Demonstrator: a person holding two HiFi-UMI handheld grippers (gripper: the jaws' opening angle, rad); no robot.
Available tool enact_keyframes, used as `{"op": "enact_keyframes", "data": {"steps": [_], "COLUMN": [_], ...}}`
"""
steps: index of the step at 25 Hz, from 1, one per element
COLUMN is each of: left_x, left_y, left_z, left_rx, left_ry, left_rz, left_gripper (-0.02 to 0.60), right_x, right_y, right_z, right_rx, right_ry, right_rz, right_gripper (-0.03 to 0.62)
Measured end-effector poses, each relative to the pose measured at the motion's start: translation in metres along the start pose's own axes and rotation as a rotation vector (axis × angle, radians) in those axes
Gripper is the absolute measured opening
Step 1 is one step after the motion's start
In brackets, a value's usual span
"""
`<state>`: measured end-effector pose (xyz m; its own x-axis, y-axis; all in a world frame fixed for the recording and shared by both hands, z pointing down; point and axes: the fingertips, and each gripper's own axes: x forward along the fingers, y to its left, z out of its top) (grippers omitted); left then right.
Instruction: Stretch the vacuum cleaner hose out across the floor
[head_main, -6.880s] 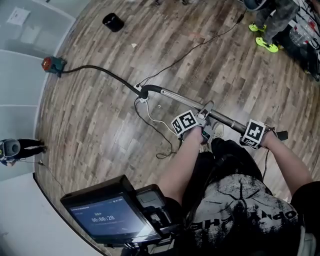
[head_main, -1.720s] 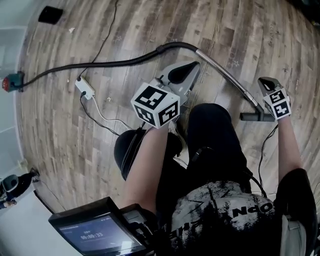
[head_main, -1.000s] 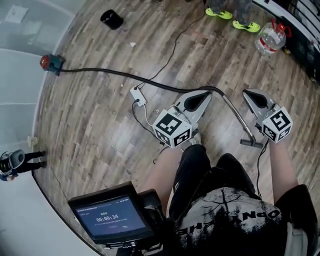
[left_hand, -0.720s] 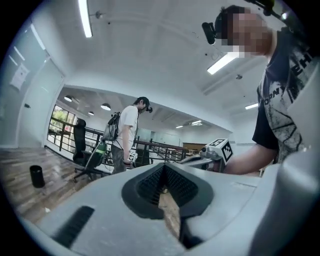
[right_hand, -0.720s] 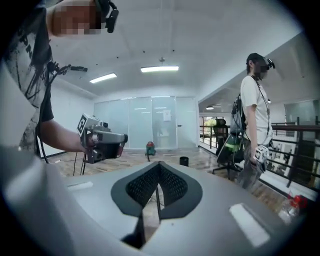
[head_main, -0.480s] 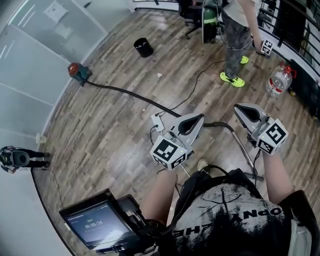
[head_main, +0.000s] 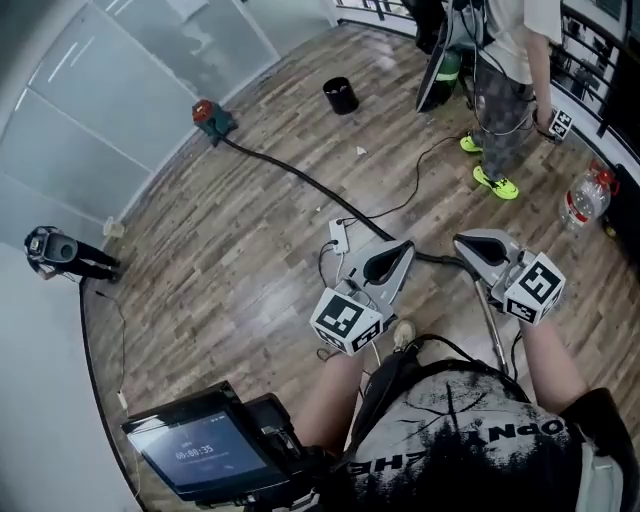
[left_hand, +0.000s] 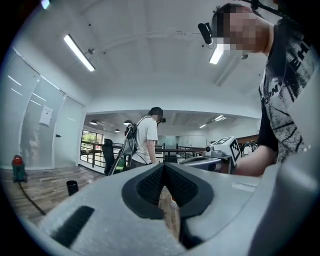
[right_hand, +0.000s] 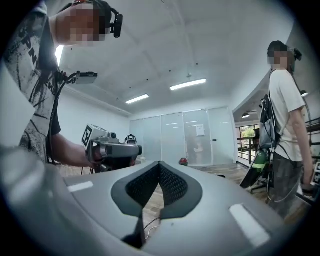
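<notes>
The black vacuum hose (head_main: 300, 185) lies stretched over the wood floor, from the red and teal vacuum unit (head_main: 212, 115) at the far left to near my feet. Its metal wand (head_main: 490, 320) rests on the floor under my right arm. My left gripper (head_main: 405, 246) and right gripper (head_main: 462, 240) hang side by side above the hose's near end, both shut and empty. In the left gripper view the left gripper (left_hand: 162, 167) points level into the room, with the vacuum unit (left_hand: 18, 167) at the far left. The right gripper (right_hand: 159, 165) also points level, jaws together.
A white power adapter (head_main: 338, 237) with thin cables lies beside the hose. A black bin (head_main: 341, 95) stands farther off. A person in green shoes (head_main: 500, 70) stands at the upper right near a water bottle (head_main: 585, 200). A tripod device (head_main: 60, 248) sits by the glass wall.
Both grippers have risen from near the floor and now point level. The head view has tilted up, so more of the room and the person show. The hose has stayed on the floor.
</notes>
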<state>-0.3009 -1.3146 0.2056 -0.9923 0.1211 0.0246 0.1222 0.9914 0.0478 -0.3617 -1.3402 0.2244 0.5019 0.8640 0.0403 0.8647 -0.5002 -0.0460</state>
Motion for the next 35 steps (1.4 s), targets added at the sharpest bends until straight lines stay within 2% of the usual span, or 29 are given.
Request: {"op": "enact_keyframes", "data": {"steps": [6, 9, 13, 19, 29, 35], "left_x": [-0.014, -0.009, 0.002, 0.018, 0.026, 0.022], "left_y": [-0.043, -0.055, -0.064, -0.076, -0.085, -0.084], "left_z": [-0.016, -0.016, -0.013, -0.019, -0.030, -0.031], "left_rx": [-0.036, -0.041, -0.040, 0.033, 0.020, 0.046], "left_ry": [0.023, 0.029, 0.024, 0.073, 0.082, 0.112], "left_rz": [0.085, 0.104, 0.100, 0.086, 0.075, 0.080], "left_gripper": [0.000, 0.000, 0.000, 0.000, 0.000, 0.000], "right_x": [-0.027, -0.038, -0.049, -0.060, -0.064, -0.057], "right_y": [0.030, 0.036, 0.034, 0.030, 0.034, 0.033], "right_z": [-0.013, -0.012, -0.007, -0.016, -0.027, -0.025], "right_rx": [-0.018, -0.054, -0.088, -0.125, -0.142, -0.129], "right_ry": [0.028, 0.051, 0.067, 0.103, 0.149, 0.147], "right_rz": [0.058, 0.069, 0.052, 0.023, -0.005, -0.002], "right_gripper": [0.006, 0.006, 0.006, 0.006, 0.005, 0.006]}}
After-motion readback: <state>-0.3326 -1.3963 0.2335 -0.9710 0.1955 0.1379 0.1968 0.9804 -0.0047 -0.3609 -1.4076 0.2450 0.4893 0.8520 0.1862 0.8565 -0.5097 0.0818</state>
